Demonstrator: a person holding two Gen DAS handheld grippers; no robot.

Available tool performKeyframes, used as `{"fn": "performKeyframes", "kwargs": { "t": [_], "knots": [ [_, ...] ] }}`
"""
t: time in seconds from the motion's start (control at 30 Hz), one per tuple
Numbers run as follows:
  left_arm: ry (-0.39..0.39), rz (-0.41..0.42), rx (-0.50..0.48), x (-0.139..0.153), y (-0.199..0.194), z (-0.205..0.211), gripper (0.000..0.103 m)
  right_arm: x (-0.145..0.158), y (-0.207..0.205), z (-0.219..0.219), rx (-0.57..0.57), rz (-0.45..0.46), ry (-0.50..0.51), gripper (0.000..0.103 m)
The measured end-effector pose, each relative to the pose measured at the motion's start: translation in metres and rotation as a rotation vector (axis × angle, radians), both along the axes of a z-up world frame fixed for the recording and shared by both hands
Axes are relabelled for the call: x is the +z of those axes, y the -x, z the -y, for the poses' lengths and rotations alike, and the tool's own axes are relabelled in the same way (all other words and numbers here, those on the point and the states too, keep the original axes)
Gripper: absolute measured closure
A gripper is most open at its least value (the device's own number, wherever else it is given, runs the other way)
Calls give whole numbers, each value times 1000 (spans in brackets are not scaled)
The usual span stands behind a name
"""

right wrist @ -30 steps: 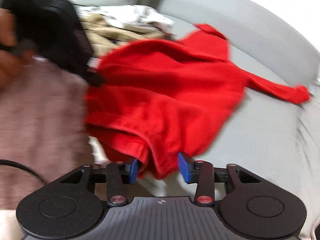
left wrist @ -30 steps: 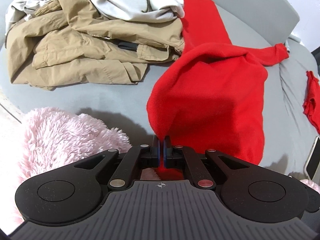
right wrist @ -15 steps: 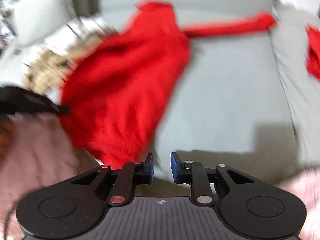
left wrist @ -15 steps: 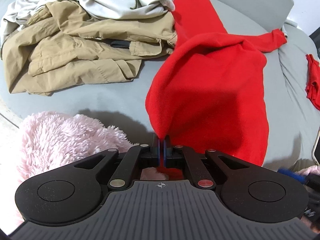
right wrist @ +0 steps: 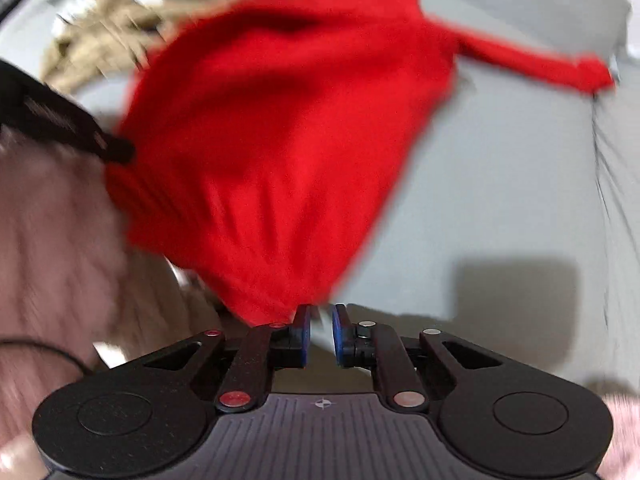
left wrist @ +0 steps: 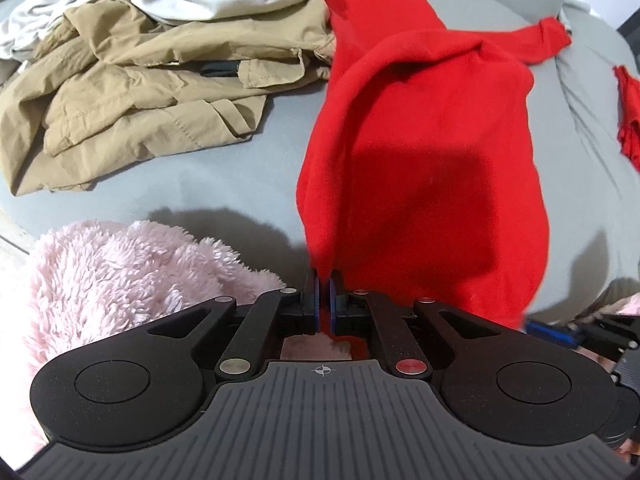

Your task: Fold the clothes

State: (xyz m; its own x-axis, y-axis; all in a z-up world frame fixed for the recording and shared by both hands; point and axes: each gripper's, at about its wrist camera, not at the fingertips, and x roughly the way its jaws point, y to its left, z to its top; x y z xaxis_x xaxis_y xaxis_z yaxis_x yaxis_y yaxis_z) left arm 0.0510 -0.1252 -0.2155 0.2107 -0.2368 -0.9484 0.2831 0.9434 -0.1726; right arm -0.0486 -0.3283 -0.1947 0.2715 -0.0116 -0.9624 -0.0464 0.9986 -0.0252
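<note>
Barely started: left gripper jaws easing open on the red sweater hem, right gripper narrow, seemingly empty; tan jacket heap unfolded.

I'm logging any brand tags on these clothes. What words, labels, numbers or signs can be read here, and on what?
No readable words or numbers in either view.
Left claw: only a small crosshair mark on its grey body.
Right claw: the same crosshair mark.
Red sweater, tan jacket: no label showing.
</note>
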Motion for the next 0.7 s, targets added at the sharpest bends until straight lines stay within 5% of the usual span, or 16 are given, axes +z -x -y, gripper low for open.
{"fn": "performKeyframes", "kwargs": {
  "t": [0.2, 0.33, 0.43, 0.7],
  "knots": [
    [33, 61, 5, 33, 12, -9, 70, 57, -7, 31, -77, 180, -128, 86],
    [19, 226, -33, 62, 24, -8, 69, 84, -27, 42, -127, 279, -224, 85],
    [54, 352, -73, 74, 19, 7, 70, 89, -47, 44, -189, 325, -291, 83],
    [78, 449, -166, 61, -38, 73, 62, 68, -125, 69, -431, 352, -401, 67]
  ]
}}
